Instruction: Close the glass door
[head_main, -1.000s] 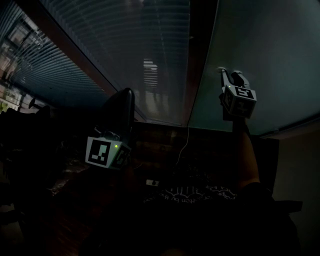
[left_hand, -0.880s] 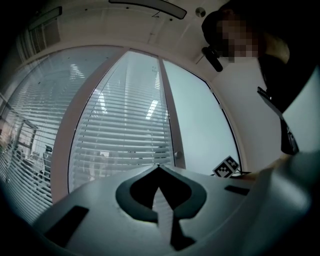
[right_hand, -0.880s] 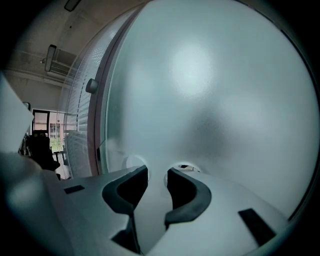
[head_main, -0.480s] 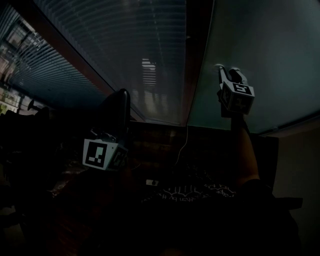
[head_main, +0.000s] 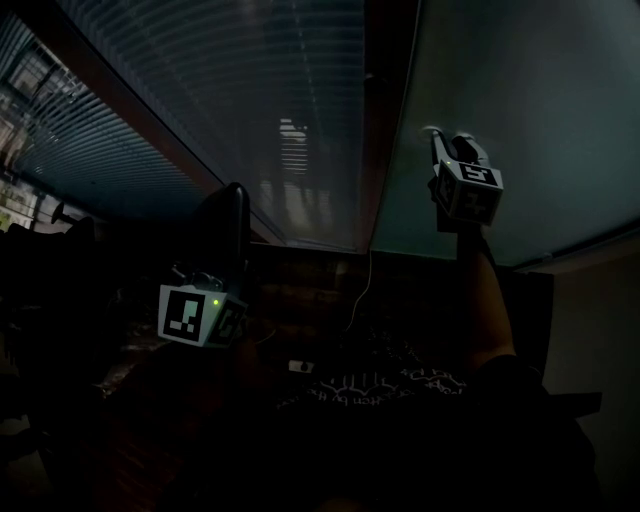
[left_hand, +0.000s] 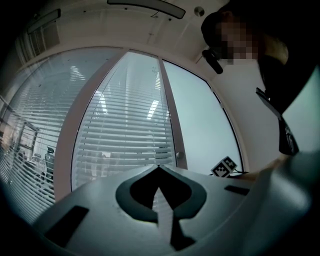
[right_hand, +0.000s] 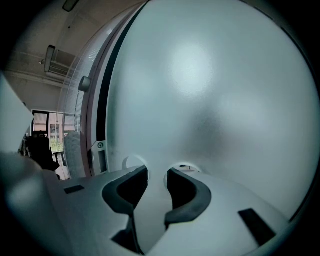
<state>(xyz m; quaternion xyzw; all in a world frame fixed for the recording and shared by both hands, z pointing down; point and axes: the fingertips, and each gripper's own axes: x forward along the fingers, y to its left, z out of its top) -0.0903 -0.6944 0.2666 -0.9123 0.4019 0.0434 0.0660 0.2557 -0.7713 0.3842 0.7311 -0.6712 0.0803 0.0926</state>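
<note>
The frosted glass door (head_main: 520, 110) fills the upper right of the head view, and a dark frame strip (head_main: 388, 120) runs along its left edge. My right gripper (head_main: 452, 148) is raised against the frosted pane. Its marker cube (head_main: 468, 192) sits just below. In the right gripper view the jaws (right_hand: 156, 176) stand open with nothing between them, and their tips are at or just off the glass (right_hand: 210, 100). My left gripper (left_hand: 159, 167) is shut and empty, held low and aimed at the slatted pane (left_hand: 125, 130). Its cube (head_main: 195, 315) shows at the lower left.
A glass wall with blinds (head_main: 270, 110) stands left of the door frame. The door's edge carries a lock plate (right_hand: 100, 150), with a round knob (right_hand: 84, 83) above it. A dark chair back (head_main: 232, 220) stands beside my left gripper. The person's arm (head_main: 488, 300) rises to the right gripper.
The head view has drifted slightly left. The right gripper stays at the frosted glass, a touch higher in the picture. The left gripper has hardly moved. Both jaws stand as before.
</note>
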